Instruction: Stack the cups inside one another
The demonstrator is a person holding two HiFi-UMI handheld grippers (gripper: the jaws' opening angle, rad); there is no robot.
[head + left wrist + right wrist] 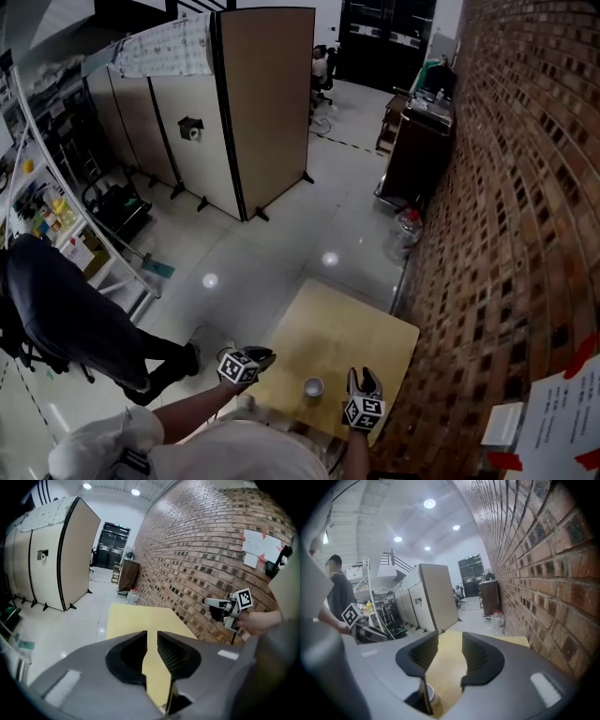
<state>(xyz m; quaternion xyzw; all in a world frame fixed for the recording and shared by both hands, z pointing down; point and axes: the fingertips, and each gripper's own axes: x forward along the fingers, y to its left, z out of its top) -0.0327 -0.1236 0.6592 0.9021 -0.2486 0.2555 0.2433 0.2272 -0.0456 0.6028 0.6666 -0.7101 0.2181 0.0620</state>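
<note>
A single small white cup (313, 386) stands upright on the pale wooden table (366, 333), near its front edge. The cup sits between my two grippers, and neither one touches it. My left gripper (260, 355) hovers at the table's left front corner; in the left gripper view (151, 641) its jaws stand apart with only bare tabletop (140, 618) between them. My right gripper (364, 376) is just right of the cup. In the right gripper view (450, 648) its jaws are apart and empty, with the cup (432, 696) low at the bottom edge of the gap.
A brick wall (506, 234) runs along the table's right side, with taped papers (562, 412). Folding partition screens (253, 103) stand on the glossy floor behind. A person in dark clothes (66, 314) is at the left by shelving. A water bottle (405, 230) sits on the floor near the wall.
</note>
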